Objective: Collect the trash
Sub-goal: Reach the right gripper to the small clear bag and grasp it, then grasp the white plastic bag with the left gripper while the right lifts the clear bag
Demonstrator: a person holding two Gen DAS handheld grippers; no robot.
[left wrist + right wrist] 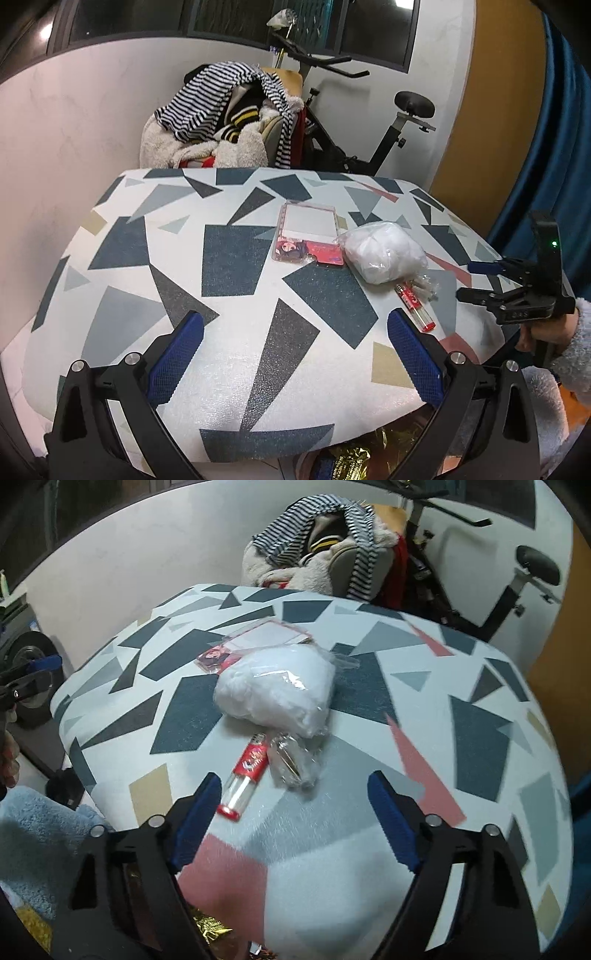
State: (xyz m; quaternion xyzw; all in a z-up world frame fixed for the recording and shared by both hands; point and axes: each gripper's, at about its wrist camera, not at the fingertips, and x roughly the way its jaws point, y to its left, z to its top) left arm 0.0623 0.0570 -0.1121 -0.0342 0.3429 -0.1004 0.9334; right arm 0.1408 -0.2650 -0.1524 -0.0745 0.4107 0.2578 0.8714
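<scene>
Trash sits mid-right on the worktop (480, 746) — a soft white fluffy wad in crinkly clear plastic bag (275, 694), a clear tube with red label (245, 775) touching crumpled cellophane (291, 760), and a flat glossy card packet (255, 642) behind. Right gripper (291, 823) jaws apart, empty, just short of the tube. Left gripper (295, 354) jaws wide apart, empty, over geometric-print cloth.

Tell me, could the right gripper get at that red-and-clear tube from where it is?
Probably yes. The right gripper is open and empty, and the tube lies just ahead of its left finger with nothing covering it.
</scene>
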